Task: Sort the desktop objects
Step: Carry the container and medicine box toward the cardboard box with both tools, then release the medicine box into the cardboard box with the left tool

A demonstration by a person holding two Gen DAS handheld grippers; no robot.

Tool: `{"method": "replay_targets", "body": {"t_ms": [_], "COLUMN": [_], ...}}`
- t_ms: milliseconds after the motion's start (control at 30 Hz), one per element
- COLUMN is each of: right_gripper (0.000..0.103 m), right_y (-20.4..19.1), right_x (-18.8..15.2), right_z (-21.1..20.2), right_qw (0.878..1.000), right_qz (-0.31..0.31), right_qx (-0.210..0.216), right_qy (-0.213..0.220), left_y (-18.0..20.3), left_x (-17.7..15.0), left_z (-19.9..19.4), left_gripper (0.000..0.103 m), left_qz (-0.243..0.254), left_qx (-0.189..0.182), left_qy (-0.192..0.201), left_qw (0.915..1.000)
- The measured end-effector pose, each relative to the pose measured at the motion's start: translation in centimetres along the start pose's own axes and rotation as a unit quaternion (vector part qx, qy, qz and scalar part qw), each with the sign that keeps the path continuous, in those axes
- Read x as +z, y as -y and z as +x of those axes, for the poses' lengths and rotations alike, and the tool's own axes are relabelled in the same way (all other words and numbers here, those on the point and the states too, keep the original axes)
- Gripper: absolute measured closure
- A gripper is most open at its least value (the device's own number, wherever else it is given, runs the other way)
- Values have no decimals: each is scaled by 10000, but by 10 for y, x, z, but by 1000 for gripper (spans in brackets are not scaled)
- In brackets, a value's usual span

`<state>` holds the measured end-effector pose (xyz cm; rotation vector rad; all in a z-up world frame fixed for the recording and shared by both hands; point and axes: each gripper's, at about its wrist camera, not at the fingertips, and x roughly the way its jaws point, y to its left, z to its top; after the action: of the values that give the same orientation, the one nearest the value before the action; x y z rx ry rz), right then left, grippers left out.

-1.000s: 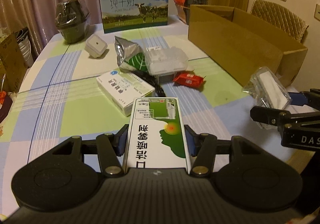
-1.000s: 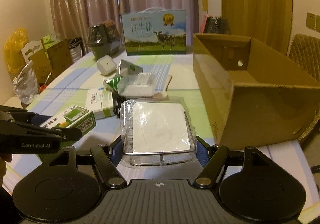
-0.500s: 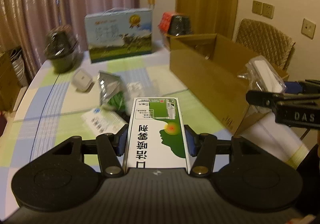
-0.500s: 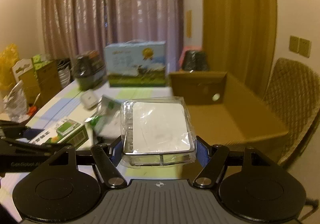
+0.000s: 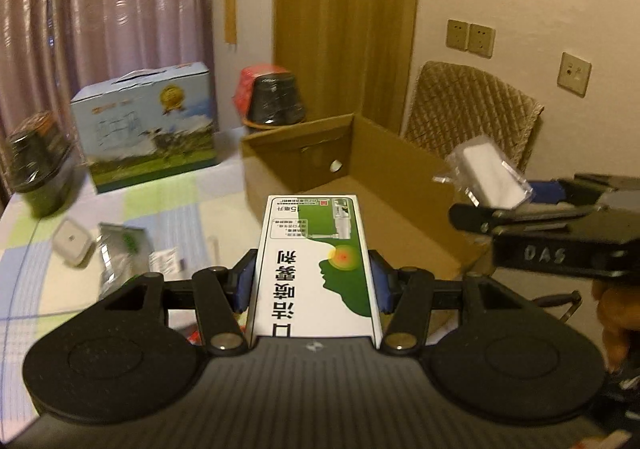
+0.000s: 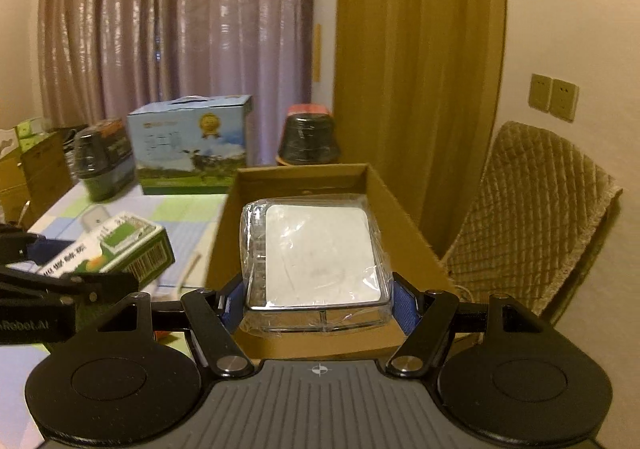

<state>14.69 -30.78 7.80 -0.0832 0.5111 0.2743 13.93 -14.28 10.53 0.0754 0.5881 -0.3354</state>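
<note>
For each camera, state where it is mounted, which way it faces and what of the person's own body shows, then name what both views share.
Left wrist: on the left gripper, looking along its fingers at the green-and-white box it clamps, toward the cardboard box; a hand shows at right.
Right wrist: on the right gripper, facing the cardboard box over the plastic-wrapped white pack it holds; no body shows.
Shared: the cardboard box, milk carton, chair, and each other's gripper.

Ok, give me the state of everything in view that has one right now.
Left hand-held gripper: shut on the green-and-white box.
Right hand-held gripper: shut on the plastic-wrapped white box.
Cardboard box: open-topped, nothing visible inside.
Milk carton case: upright, closed.
</note>
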Motion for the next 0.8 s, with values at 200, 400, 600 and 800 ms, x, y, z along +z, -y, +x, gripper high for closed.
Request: {"method": "replay_targets", "body": {"t_ms": [200, 400, 600, 800], "right_gripper": [35, 35, 35, 35], "right_y": [24, 41, 57, 65], "right_x": [4, 6, 4, 0], "right_z": [16, 27, 39, 45], "right_qw": [9999, 9996, 9988, 9984], "right_qz": [85, 257, 380, 436], "right_qx": [-59, -118, -219, -265], "right_qy": [-45, -91, -199, -262], "left_y": [15, 26, 34, 39], "left_x": [21, 29, 30, 26], "left_z": [21, 45, 70, 90], "left_gripper": [52, 52, 52, 52], "left_qz": [49, 75, -11, -15], "left_qx": [-123, -275, -422, -520], "left_qy": [55, 16, -75, -233], "left_qw": [9999, 9996, 9991, 9984]}}
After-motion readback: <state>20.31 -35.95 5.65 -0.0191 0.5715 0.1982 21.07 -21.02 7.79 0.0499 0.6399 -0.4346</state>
